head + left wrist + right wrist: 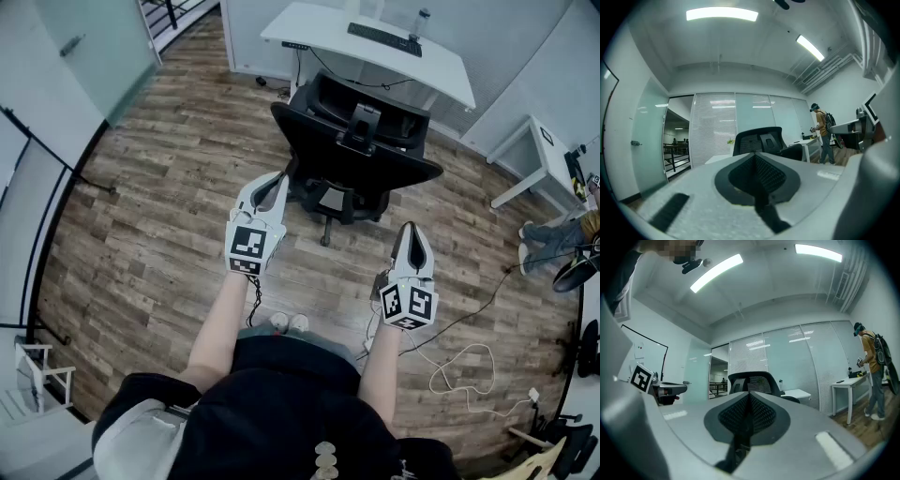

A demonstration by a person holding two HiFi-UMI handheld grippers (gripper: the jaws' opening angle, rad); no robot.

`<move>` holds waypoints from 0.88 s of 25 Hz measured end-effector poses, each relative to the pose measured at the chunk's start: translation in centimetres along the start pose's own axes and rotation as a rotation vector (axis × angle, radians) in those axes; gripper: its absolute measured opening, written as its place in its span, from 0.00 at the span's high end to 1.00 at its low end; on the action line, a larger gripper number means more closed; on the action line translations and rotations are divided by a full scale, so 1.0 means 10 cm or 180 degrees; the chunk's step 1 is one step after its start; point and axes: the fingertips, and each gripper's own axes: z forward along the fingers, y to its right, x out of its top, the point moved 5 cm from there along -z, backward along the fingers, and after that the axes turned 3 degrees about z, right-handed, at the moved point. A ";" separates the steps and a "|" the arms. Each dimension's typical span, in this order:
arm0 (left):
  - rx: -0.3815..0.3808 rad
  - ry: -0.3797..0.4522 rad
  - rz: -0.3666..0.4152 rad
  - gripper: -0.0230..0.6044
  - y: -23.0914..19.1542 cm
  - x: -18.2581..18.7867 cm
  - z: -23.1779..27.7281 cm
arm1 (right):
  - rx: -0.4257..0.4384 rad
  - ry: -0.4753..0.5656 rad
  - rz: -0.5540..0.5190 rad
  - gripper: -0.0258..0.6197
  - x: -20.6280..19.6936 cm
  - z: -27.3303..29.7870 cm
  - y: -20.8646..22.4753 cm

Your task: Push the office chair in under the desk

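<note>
Both my left gripper (pixel 275 183) and right gripper (pixel 411 232) hover with fingers (pixel 773 176) clenched empty behind the black mesh-backed office chair (pixel 356 141) facing the white rectangular counter (pixel 309 28).

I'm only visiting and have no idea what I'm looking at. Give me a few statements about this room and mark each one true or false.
1. The office chair is black. True.
2. Both grippers are clamped on the chair's backrest. False: the left gripper and the right gripper are shut on nothing, and the chair stands ahead of them, untouched.
3. A keyboard lies on the white desk. True.
4. The chair is tucked fully under the desk. False: it stands out on the wood floor in front of the desk, its back towards the person.
</note>
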 end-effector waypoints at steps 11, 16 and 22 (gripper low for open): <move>0.0008 -0.0028 0.0023 0.95 0.01 -0.01 -0.01 | 0.0028 -0.0002 0.0032 0.95 0.00 0.01 -0.02; 0.0019 -0.0037 0.0014 0.95 -0.01 -0.01 -0.01 | 0.0042 -0.0004 0.0038 0.95 -0.01 0.03 -0.03; -0.0039 -0.0054 -0.0003 0.95 0.02 -0.03 0.00 | 0.0069 -0.0015 0.0069 0.95 -0.02 0.04 -0.04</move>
